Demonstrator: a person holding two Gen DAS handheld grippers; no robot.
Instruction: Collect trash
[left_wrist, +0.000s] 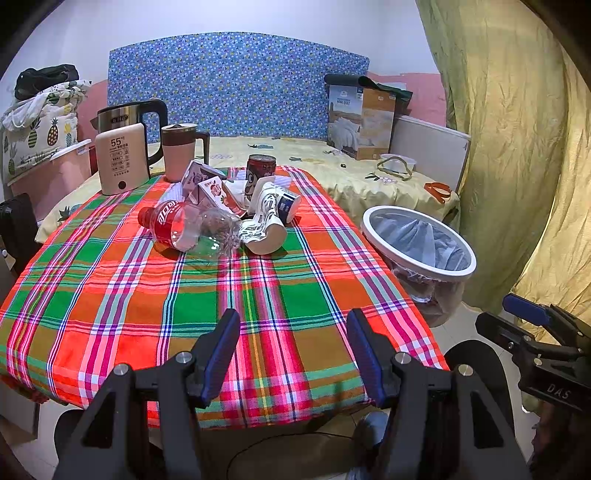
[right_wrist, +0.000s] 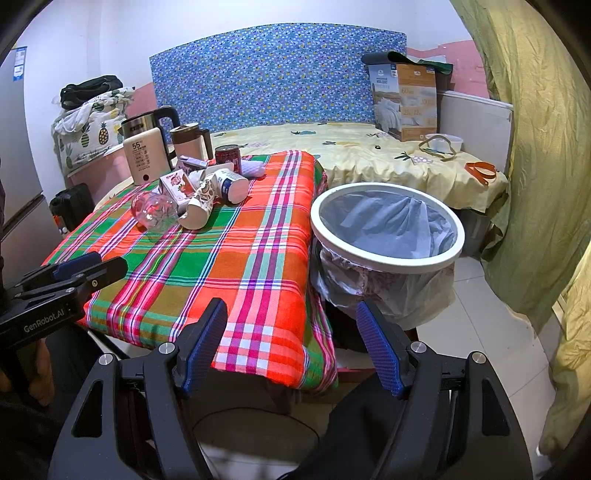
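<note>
Left wrist view, crushed clear bottle (left_wrist: 192, 229), red label, lying sideways

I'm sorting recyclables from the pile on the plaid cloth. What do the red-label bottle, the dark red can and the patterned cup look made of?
Bottle: clear glossy plastic, see-through and crumpled. Can: probably thin metal, with a silvery rolled rim and printed sides. Patterned cup: likely paper, matte and dented, with a plain beige inside.
</note>
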